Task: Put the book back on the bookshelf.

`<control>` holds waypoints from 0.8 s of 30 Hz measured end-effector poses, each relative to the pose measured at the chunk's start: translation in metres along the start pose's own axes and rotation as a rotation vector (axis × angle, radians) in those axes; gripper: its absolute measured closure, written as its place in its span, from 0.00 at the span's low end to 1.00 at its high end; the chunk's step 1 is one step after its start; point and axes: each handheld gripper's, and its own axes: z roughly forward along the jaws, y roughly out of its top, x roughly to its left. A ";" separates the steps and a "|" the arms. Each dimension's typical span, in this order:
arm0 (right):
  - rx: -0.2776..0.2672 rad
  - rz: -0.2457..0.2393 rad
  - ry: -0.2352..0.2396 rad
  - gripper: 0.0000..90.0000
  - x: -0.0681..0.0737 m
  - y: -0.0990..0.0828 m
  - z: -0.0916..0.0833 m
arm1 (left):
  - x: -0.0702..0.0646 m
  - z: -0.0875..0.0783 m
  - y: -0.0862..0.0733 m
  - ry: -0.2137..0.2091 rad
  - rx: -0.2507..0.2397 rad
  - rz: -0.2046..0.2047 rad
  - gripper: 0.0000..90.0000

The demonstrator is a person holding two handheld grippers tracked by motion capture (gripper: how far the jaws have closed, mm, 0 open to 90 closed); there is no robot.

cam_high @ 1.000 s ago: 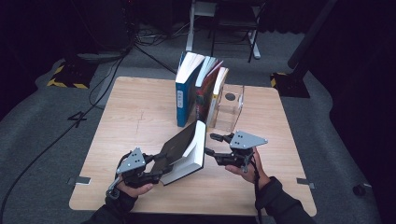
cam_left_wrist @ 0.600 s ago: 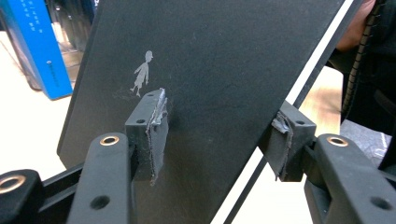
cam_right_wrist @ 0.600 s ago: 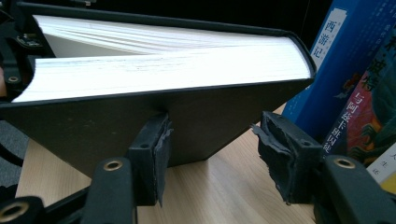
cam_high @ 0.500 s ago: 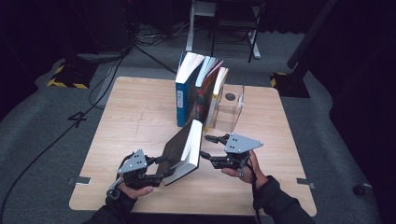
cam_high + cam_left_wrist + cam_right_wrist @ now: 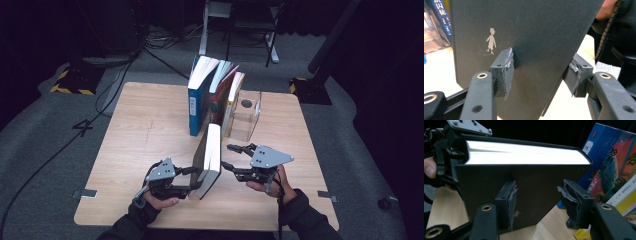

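- Step in hand, I'd say: standing the book (image 5: 212, 155) on edge at the table's 6 o'clock.
- Left gripper (image 5: 196, 178) gripped its near end.
- Right gripper (image 5: 227, 156) gaped at its 3 o'clock, not touching.
- Next, likely: push it to 12, against the row (image 5: 215, 95), kept upright.

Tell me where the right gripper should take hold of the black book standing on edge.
Grip the black book across its upper page edge, coming from its right with the right gripper. The book stands nearly upright, and the left gripper is at its lower corner.
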 end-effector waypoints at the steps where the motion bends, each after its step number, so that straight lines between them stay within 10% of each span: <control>1: 0.001 0.003 0.001 0.52 -0.001 0.000 -0.001 | 0.001 0.001 0.001 -0.003 0.005 0.007 0.51; 16: 0.030 0.022 0.040 0.43 0.004 -0.016 0.003 | -0.027 0.002 0.001 0.101 0.084 0.099 0.34; 24: 0.046 0.022 0.077 0.47 0.013 -0.021 0.012 | -0.044 0.016 -0.005 0.246 0.115 0.119 0.21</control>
